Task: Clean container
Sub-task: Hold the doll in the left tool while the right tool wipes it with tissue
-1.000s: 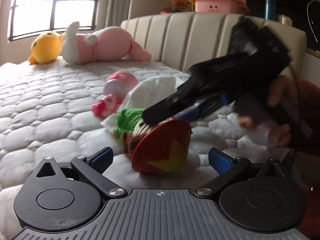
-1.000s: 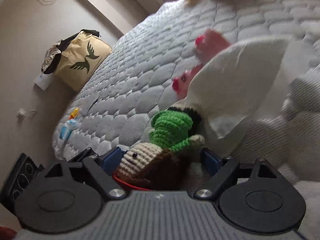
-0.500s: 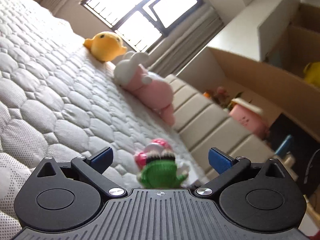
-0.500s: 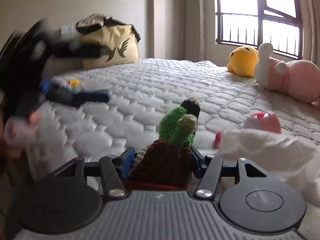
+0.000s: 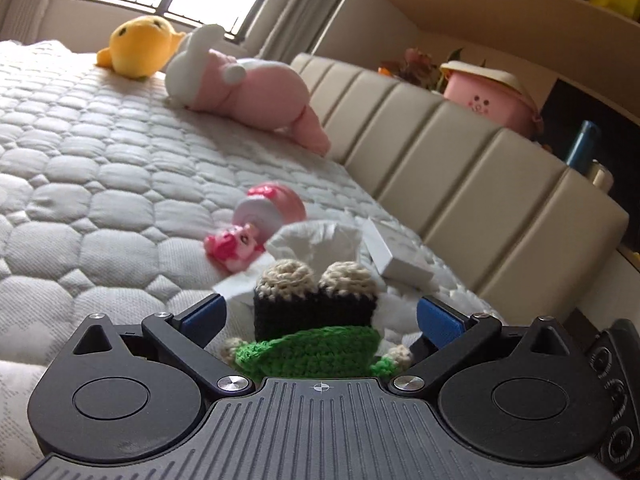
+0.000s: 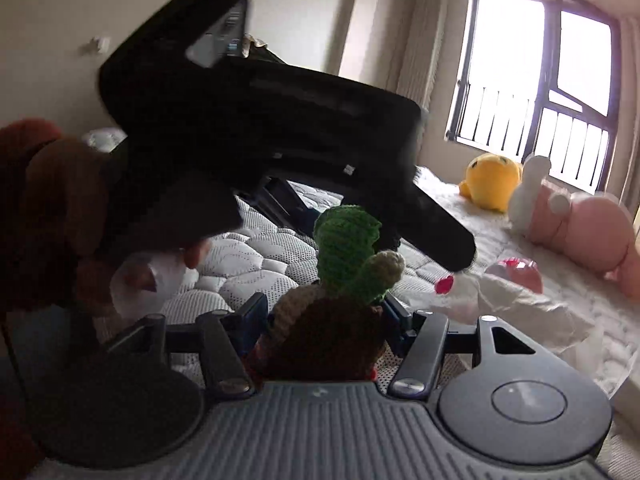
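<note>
A crochet doll (image 6: 344,240) with a green jumper, black trousers and brown hair is held up over the bed. My right gripper (image 6: 324,316) is shut on its brown head. In the left wrist view the doll (image 5: 312,348) points its beige feet away, and its legs sit between the wide-apart fingers of my open left gripper (image 5: 320,316), which do not touch it. The left gripper's black housing (image 6: 260,132) looms over the doll in the right wrist view. A pink round container (image 5: 276,204) lies on its side on the mattress beside a crumpled white tissue (image 5: 320,240).
A small pink toy figure (image 5: 232,248) lies by the container and a white box (image 5: 396,256) behind the tissue. A yellow plush (image 5: 140,44) and a pink plush (image 5: 248,88) rest far back. The padded headboard (image 5: 460,168) runs along the right. A hand (image 6: 52,200) holds the left gripper.
My right gripper closed on the doll's head and lifted it off the mattress. My left gripper swung away and came back, so the doll's legs now sit between its open fingers.
</note>
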{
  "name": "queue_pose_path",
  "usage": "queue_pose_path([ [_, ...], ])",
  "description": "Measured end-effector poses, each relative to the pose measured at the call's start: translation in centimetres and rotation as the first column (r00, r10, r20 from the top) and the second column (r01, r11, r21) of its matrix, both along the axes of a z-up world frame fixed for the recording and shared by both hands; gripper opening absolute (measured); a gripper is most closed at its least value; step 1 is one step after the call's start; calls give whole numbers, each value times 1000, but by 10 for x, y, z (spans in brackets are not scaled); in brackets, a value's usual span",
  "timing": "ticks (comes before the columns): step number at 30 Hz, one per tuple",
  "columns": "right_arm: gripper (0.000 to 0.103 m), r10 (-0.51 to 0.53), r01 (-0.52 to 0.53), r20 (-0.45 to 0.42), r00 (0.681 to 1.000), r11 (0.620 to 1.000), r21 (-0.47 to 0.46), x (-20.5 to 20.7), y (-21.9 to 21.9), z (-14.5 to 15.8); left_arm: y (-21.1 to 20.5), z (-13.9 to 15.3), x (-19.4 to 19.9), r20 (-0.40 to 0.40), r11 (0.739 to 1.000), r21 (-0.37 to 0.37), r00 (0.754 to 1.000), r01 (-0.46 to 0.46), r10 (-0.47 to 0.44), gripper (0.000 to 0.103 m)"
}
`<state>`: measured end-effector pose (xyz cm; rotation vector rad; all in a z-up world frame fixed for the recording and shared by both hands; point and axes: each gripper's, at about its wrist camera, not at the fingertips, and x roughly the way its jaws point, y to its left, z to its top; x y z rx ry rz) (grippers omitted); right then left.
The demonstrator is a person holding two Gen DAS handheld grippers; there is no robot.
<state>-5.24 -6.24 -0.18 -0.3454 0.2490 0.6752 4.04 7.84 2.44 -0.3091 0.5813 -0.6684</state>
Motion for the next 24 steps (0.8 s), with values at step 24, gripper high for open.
queue_pose_path([
  [24,83,-29,41,90,996,989,-142,50,-2,-6,21,-5,50,34,992,-12,992,-123,123,103],
])
